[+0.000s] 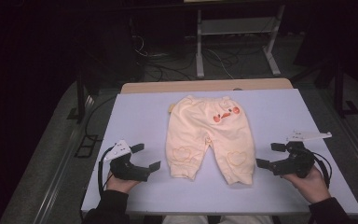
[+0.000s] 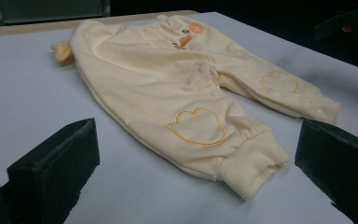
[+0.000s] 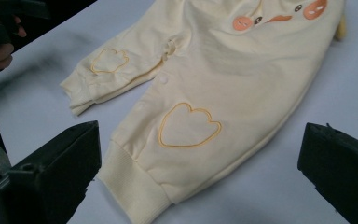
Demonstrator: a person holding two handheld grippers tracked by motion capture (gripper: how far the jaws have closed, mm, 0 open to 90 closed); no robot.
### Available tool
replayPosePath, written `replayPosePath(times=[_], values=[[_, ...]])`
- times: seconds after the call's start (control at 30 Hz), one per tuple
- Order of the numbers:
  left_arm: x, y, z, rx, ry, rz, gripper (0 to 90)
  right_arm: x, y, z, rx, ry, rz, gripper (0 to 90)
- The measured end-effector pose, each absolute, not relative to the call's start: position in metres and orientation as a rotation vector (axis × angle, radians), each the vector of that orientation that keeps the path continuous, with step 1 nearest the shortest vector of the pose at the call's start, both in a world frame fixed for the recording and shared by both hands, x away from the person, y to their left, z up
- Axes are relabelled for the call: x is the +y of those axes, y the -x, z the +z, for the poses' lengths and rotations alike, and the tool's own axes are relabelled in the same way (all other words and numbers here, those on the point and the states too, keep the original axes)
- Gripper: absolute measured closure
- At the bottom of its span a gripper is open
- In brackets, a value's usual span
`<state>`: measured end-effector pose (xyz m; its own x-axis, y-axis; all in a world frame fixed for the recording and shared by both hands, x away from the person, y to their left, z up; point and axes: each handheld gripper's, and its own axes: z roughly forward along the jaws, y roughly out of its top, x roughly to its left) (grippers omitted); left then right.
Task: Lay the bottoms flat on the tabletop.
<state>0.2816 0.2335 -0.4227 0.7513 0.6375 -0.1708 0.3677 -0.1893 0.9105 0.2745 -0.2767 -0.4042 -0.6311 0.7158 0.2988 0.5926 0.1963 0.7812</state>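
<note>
Baby pants (image 1: 209, 137) lie flat mid-desk (image 1: 140, 112), waistband at the far side, both cuffs toward the person. Left tongs (image 1: 145, 157) sit left of the left cuff, spread apart, nothing between them. Right tongs (image 1: 270, 155) sit right of the right cuff, also spread apart and empty. Neither touches the fabric.

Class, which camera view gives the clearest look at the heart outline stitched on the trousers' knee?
The right gripper view: the heart outline lies close and whole, between the open tongs. The high view shows it small; the left gripper view shows it far off and flattened.
</note>
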Motion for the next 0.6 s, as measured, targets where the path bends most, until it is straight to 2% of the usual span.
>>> replayPosePath(times=[0.6], values=[[0.234, -0.284, -0.425, 0.801, -1.821, 0.272, 0.0, -0.302, -0.268, -0.422, 2.263, -1.299, 1.369, 0.0]])
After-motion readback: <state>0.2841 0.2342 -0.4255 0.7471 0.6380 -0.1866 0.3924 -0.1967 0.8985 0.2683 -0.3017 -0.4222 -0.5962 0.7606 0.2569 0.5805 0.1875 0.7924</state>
